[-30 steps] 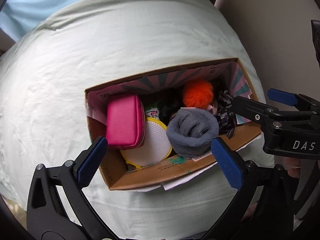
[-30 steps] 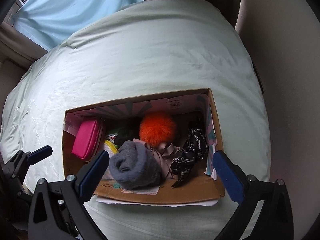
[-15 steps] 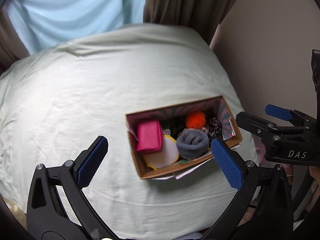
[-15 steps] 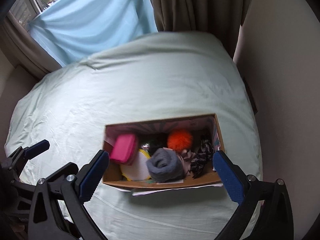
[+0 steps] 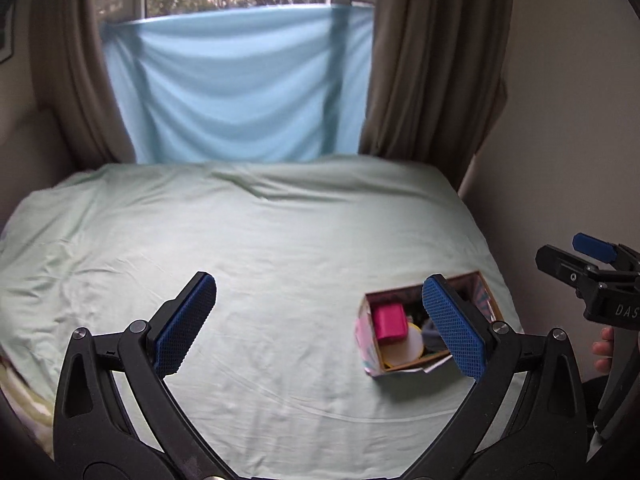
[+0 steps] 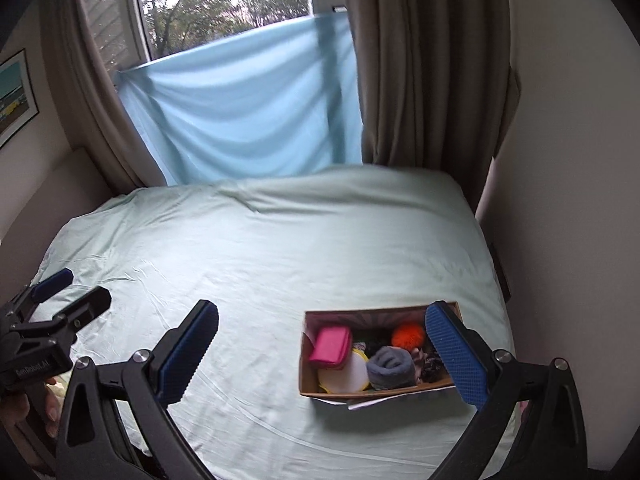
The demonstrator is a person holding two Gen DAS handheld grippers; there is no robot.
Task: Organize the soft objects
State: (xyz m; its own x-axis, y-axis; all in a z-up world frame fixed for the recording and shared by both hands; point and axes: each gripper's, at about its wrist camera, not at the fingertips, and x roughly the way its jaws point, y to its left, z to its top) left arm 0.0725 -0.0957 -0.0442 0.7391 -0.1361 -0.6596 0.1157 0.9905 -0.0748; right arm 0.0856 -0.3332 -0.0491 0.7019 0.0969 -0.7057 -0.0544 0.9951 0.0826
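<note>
A cardboard box (image 6: 310, 376) (image 5: 370, 354) sits near the bed's right front corner. It holds a pink pouch (image 6: 331, 347) (image 5: 388, 321), a white round pad (image 6: 344, 376), a rolled grey sock (image 6: 390, 368), an orange pompom (image 6: 408, 335) and dark patterned fabric (image 6: 432, 366). My left gripper (image 5: 320, 324) is open and empty, held high and back over the sheet, left of the box. My right gripper (image 6: 324, 354) is open too, with the box seen between its fingers from well above. Each gripper shows at the edge of the other's view.
A pale green sheet covers the bed (image 5: 256, 248). A light blue cloth (image 6: 248, 108) hangs over the window behind, between brown curtains (image 6: 424, 64). A beige wall (image 6: 568, 200) runs close along the bed's right side. A framed picture (image 6: 14, 96) hangs left.
Both grippers have pulled up and back from right above the box, so the whole bed, window and curtains have come into view. The box and its contents have stayed put.
</note>
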